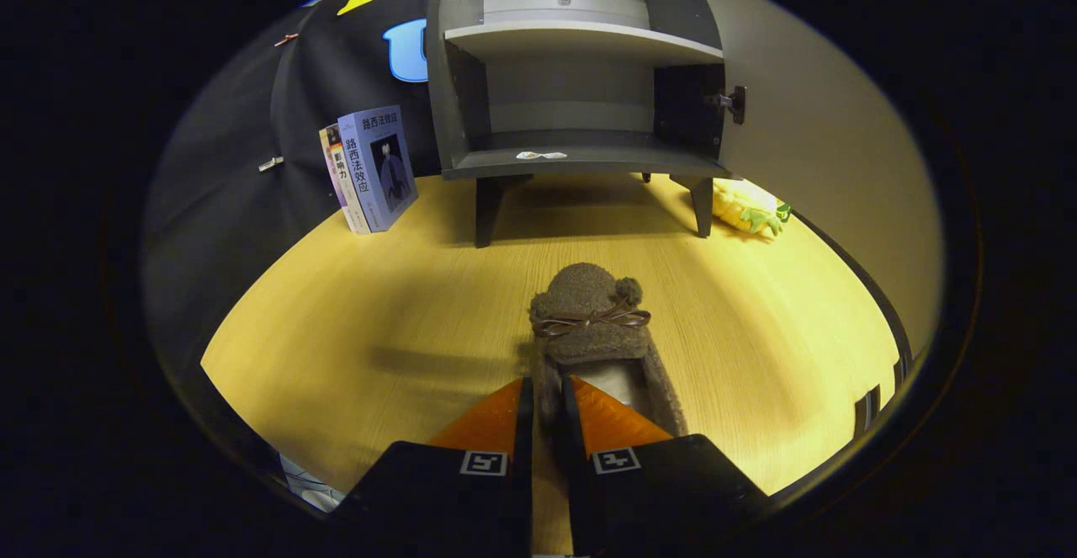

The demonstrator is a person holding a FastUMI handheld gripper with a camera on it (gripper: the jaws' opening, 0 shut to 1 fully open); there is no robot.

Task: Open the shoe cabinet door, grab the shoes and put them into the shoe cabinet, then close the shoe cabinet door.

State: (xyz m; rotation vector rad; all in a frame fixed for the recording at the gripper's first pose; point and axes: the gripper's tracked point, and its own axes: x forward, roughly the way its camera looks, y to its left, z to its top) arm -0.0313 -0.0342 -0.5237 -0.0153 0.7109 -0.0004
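We saw the gripper [547, 398] clenched on the side wall of a fuzzy brown shoe [593, 331], its toe pointing toward the open cabinet [580, 78] that stood beyond the shoe across the wooden table [353, 331]. The cabinet door [824, 146] was swung wide to the cabinet's right, two books [370, 167] stood to its left, and a yellow soft toy [747, 207] lay by its right leg. We judged the pinch on that soft wall thin, so the shoe could droop or slip loose when lifted, or catch on the lower shelf's front edge.
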